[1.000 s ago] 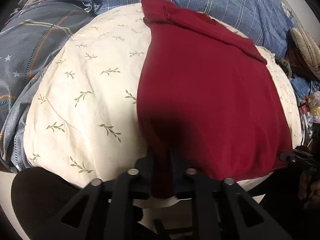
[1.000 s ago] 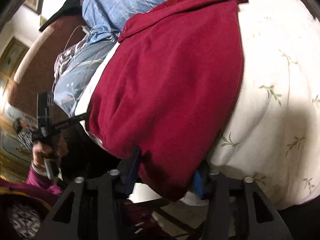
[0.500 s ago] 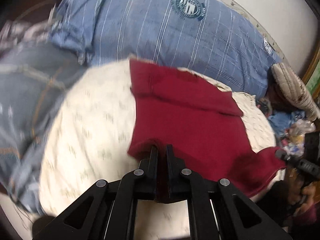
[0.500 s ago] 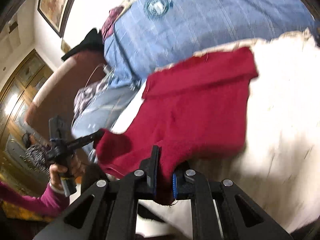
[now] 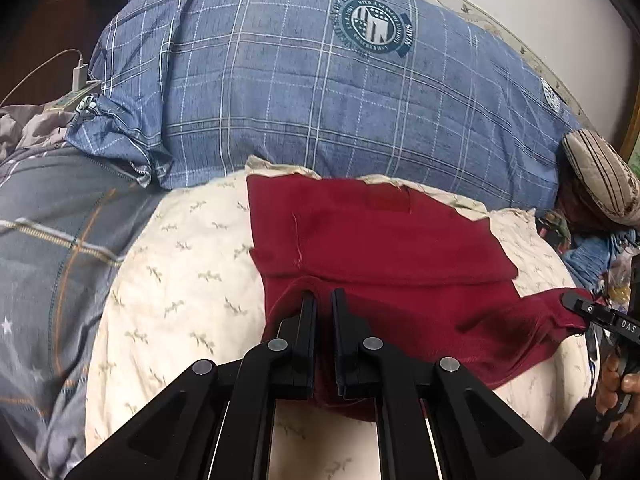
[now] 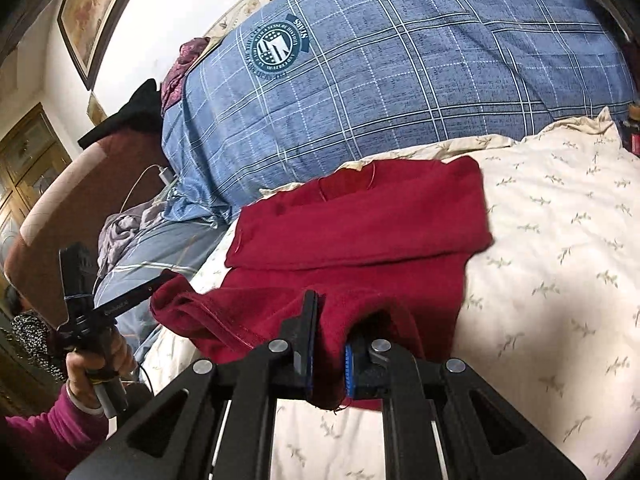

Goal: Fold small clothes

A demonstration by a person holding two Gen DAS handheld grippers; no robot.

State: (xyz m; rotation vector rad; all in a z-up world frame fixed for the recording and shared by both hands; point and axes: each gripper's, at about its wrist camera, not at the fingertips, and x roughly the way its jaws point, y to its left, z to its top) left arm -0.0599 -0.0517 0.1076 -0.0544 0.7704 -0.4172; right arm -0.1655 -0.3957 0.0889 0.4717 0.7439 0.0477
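A dark red garment point(image 5: 384, 248) lies on a cream leaf-print cushion point(image 5: 180, 288), with a folded band across its far end. My left gripper point(image 5: 324, 304) is shut on the garment's near left corner and holds it lifted over the body. My right gripper point(image 6: 330, 320) is shut on the near right corner, with the red cloth point(image 6: 360, 232) bunched between its blue-padded fingers. Each gripper shows in the other's view, the right one point(image 5: 600, 316) at the far right and the left one point(image 6: 120, 300) at the far left, both pinching the hem.
A large blue plaid pillow point(image 5: 320, 92) with a round crest stands behind the cushion. Grey-blue bedding point(image 5: 52, 248) lies to the left. A striped cushion point(image 5: 600, 176) and clutter sit at the right. A brown chair point(image 6: 80, 184) and charger cable are at the left.
Both grippers have lifted the garment's near hem off the cushion's front edge and carried it forward toward the far end. The red cloth now covers less of the cushion.
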